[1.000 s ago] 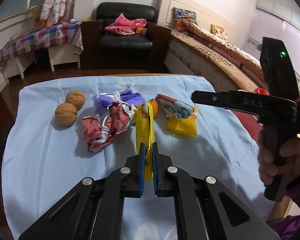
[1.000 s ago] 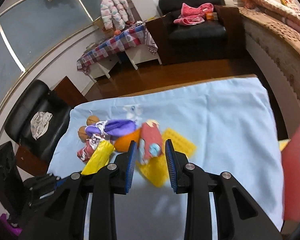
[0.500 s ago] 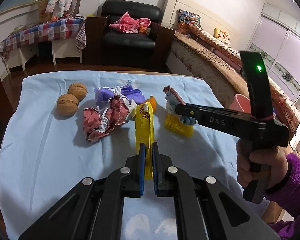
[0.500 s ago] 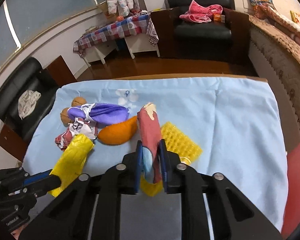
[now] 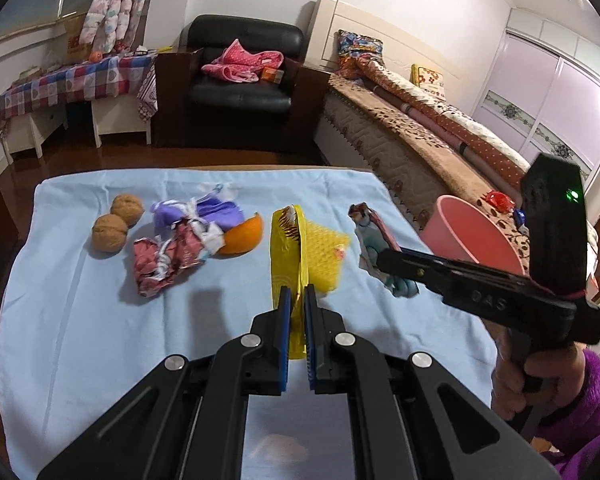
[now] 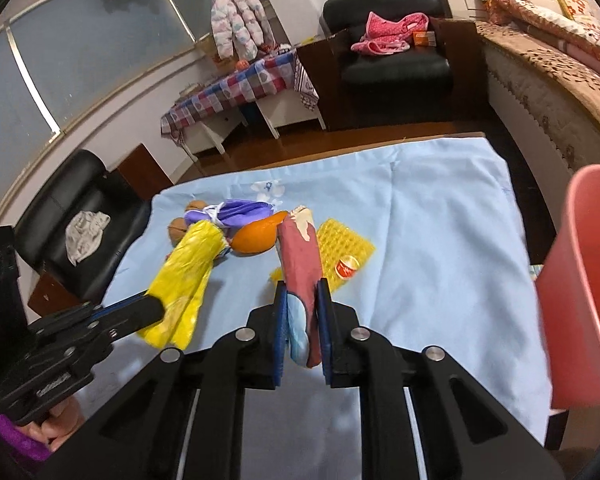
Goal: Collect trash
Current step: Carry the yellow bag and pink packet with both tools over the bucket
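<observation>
Both wrist views over the blue-clothed counter [image 5: 80,320], each claw loaded with one piece of trash. My left claw [image 5: 294,300], lower centre of its view, is pinched fully together on the near end of a yellow wrapper [image 5: 290,248], which stands up from the pads toward mid-frame; the same wrapper [image 6: 188,276] shows at lower left of the right view. My right claw [image 6: 302,300] has just been closing and now sits nearly shut on a red wrapper [image 6: 300,256], its blue-printed end tucked between the pads; in the left view that wrapper [image 5: 374,236] hangs at centre right. I judge both wrappers to be light, thin, crinkly film: limp, a little slick, not fragile, best taken at an end or a fold so that several layers sit between the pads. Left on the cloth at mid-frame are a yellow mesh [image 5: 326,248], an orange peel [image 5: 242,236], a purple wrapper [image 5: 200,216], a crumpled dark red wrapper [image 5: 168,264] and two walnuts [image 5: 116,224]. The pink bin [image 6: 580,280], right edge of the right view, stands just beside the counter; I take it for the drop point.
</observation>
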Available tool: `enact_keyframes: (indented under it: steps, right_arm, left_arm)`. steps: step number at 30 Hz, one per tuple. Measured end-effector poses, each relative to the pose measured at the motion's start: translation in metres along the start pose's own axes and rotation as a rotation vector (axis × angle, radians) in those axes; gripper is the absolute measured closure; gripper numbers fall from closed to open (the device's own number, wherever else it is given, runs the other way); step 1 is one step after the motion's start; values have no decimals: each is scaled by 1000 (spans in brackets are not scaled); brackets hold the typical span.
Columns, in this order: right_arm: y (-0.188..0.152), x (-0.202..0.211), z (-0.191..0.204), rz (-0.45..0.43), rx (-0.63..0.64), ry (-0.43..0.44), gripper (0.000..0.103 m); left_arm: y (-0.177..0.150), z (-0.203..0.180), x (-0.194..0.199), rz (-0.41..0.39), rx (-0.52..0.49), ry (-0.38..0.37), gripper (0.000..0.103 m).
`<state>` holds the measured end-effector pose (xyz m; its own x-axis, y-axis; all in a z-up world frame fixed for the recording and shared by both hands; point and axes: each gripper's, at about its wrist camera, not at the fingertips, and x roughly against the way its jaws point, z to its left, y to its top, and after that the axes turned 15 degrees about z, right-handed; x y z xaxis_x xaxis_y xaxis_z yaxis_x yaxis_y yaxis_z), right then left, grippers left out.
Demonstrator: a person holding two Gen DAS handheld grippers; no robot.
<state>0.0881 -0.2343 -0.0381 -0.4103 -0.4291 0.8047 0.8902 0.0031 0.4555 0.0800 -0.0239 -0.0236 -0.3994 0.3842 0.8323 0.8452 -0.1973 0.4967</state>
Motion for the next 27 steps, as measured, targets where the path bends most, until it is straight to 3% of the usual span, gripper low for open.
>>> enact_keyframes:
  steps: [12, 27]
  right_arm:
    - [-25, 60, -38, -123, -92, -2, 88]
    - [-56, 121, -128, -259, -286, -133, 88]
  left_arm:
    - [17, -67, 3, -20, -87, -43, 97]
    - [52, -179, -37, 21, -262, -116, 97]
